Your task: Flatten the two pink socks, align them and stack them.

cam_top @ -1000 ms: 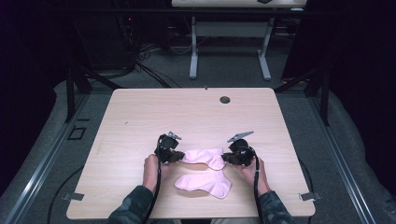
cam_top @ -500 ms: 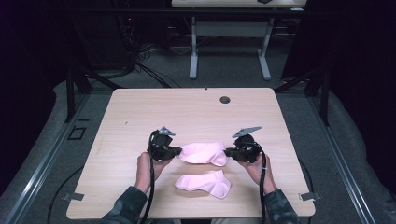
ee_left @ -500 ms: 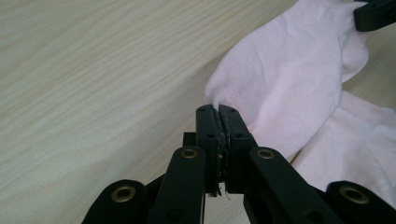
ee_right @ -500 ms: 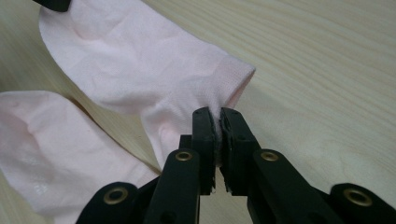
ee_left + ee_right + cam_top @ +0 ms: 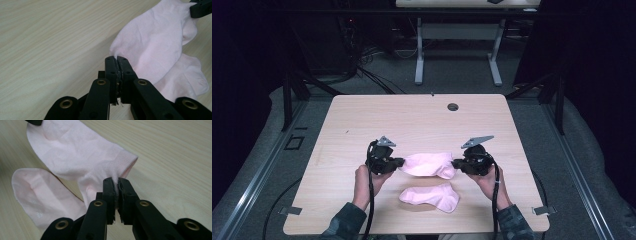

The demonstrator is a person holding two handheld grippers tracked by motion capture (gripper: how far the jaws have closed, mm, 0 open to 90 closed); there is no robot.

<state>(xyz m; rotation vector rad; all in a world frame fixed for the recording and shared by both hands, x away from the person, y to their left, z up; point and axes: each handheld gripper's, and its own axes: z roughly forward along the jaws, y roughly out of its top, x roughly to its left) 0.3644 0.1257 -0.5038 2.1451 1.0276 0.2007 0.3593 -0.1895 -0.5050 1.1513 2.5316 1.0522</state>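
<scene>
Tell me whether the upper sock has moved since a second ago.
Yes. The upper sock, pinched at both ends by the left gripper and right gripper, has lifted off the table, away from the lower sock.

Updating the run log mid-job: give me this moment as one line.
left tongs: shut on upper sock | right tongs: shut on upper sock | upper sock: held stretched between both, above table | second sock: flat on table

- Both grippers, left gripper and right gripper, moved apart and upward.
- The upper sock seems lifted off the surface, stretched between them.
</scene>
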